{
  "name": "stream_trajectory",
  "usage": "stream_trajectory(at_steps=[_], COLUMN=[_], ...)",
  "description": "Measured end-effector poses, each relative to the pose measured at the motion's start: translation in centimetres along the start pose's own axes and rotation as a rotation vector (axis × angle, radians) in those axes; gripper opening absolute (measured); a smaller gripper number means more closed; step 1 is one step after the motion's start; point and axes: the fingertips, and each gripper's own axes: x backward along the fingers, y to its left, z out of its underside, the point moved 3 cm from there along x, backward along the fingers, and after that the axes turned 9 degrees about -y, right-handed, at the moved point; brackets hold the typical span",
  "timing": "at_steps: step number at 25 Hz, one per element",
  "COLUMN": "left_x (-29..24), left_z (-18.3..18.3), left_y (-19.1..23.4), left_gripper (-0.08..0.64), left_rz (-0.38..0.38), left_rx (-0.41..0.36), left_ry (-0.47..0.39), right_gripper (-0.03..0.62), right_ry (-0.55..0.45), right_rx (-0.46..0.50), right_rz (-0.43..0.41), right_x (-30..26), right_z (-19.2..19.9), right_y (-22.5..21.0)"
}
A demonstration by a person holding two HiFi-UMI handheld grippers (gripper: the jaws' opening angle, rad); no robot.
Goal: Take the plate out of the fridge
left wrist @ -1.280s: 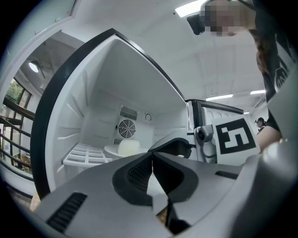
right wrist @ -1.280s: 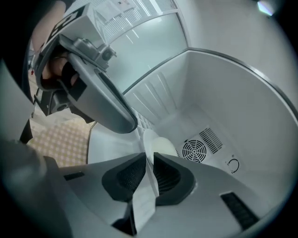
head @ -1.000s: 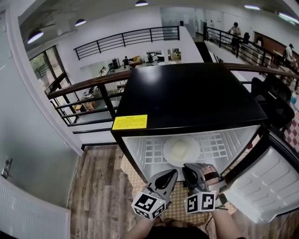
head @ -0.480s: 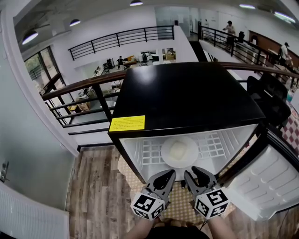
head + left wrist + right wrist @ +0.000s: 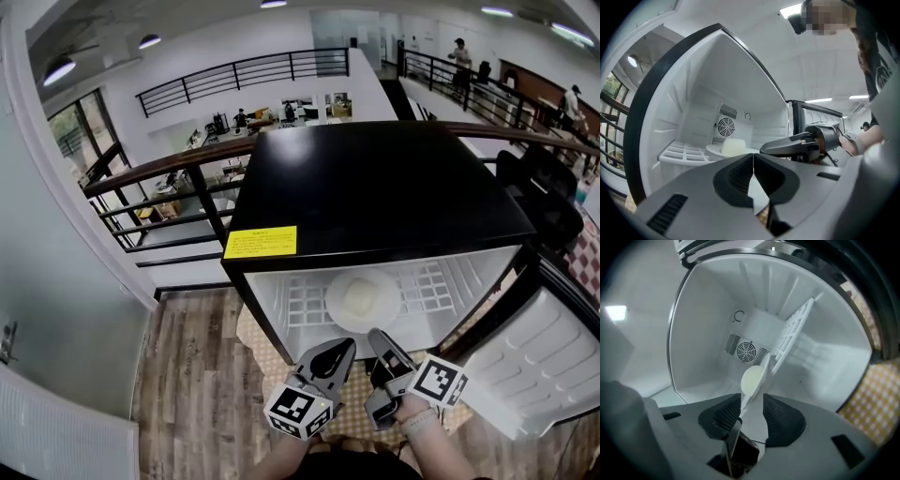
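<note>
Right claw [image 5: 752, 405] had rolled onto its side since half a second back. Its marker cube [image 5: 439, 380] had swung out to the right in the head view. The right gripper view showed the fridge [image 5: 375, 187] interior tipped, with the wire shelf [image 5: 793, 331] running steeply up. Its jaws stood apart with nothing clamped. The white plate [image 5: 389, 298] showed edge-on in line with the gap, its rim seemingly right at the tips; contact could not be told. Beside it the left claw [image 5: 753, 161] hung in front of the open compartment, jaws together and empty, with no real change.

The plate sat inside the fridge at mid-shelf, carrying a pale block [image 5: 360, 302]. The door [image 5: 539, 366] stood swung out to the right.

Judgement: the roll likely set one jaw above the rim and one below, ready for a pinch. The task was at the approach stage, with the grasp not yet made. The next move probably called for easing in a little and closing on the rim. The plate would then need to come out level, or the block could slide off.
</note>
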Motion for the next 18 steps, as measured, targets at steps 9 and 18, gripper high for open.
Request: stream_trajectory(at_steps=[9, 18], left_x=[0.2, 0.1], left_z=[-0.1, 0.1], left_y=[0.3, 0.3], left_gripper=[0.009, 0.009], left_rz=[-0.002, -0.002], left_rx=[-0.014, -0.016], left_ry=[0.016, 0.016], right_gripper=[0.069, 0.055], right_ry=[-0.057, -0.067], right_rx=[-0.192, -0.245], right_rz=[0.011, 0.001], right_x=[-1.4, 0.1], right_z=[-0.2, -0.2], right_y=[-0.3, -0.1])
